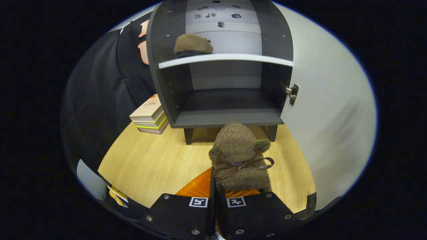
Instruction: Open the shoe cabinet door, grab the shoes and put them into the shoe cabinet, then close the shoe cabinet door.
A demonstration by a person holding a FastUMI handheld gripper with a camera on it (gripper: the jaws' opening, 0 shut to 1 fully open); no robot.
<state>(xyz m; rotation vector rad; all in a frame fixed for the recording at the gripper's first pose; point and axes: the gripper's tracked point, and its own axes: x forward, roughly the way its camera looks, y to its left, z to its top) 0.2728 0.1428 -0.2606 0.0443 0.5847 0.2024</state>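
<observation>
With the door already swung wide, shoe number two is in the grip and headed for the cabinet.

So the dark grey wooden shoe cabinet [227, 116] has its white door [320, 110] open off to the right, and one fuzzy brown slipper-shoe [192, 44] already sits on the upper shelf. The gripper [215, 200] looks pinched nearly shut on the heel of the second fuzzy brown shoe with the ribbon bow [238, 156], just ahead of the fingers, above the light wood table [150, 163]. I'd say roughly halfway: this shoe needs shelving, then the door closing. Stack of books [150, 116] sits left of the cabinet.
</observation>
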